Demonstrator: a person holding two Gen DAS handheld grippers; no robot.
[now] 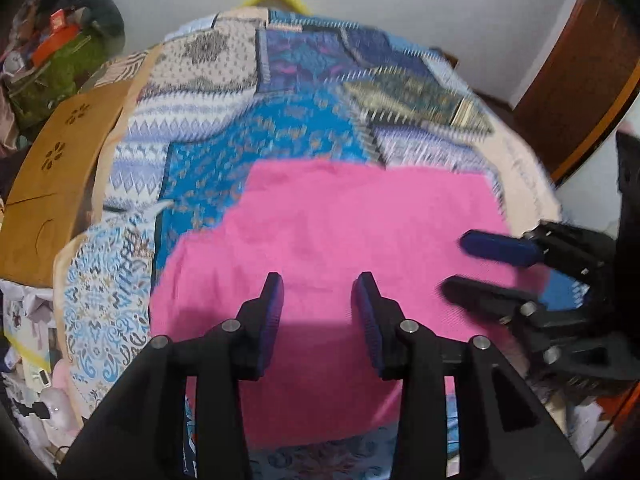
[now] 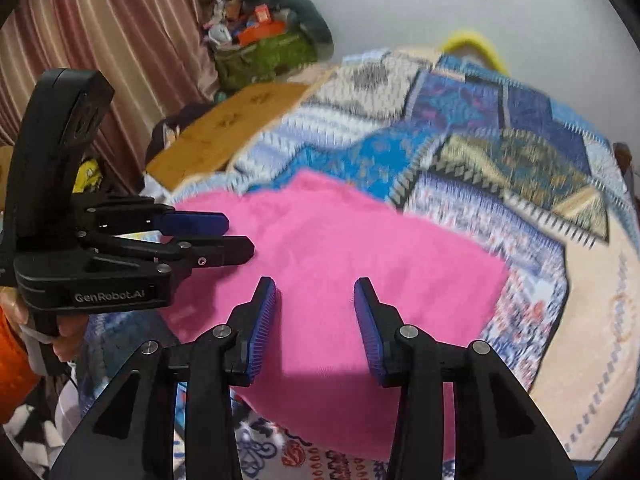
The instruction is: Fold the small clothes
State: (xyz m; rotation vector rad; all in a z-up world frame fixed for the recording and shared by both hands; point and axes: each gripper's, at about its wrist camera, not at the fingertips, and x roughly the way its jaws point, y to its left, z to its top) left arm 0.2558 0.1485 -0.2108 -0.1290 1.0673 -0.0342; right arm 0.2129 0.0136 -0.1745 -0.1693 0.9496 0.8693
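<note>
Blue-padded fingers of my left gripper (image 1: 318,316) stand spread, nothing between them, above the pink garment (image 1: 340,248), which lies flat on the patchwork bedspread (image 1: 280,80). From the right wrist view, my right gripper (image 2: 316,320) is likewise spread and empty over the same pink cloth, near its front edge. Each gripper appears in the other's view, reaching in from the side over the garment; whether their tips touch the fabric I cannot tell. Far left, a green bag (image 2: 260,60) by the curtain (image 2: 100,40) is heaped with assorted items, among them something orange; the rest is too blurred to name. A hand (image 2: 60,336) grips the left gripper's handle from below. Its body reads "GenRobot.AI". A tan board (image 1: 60,168) with flower-shaped cut-outs lies beside the bed.
</note>
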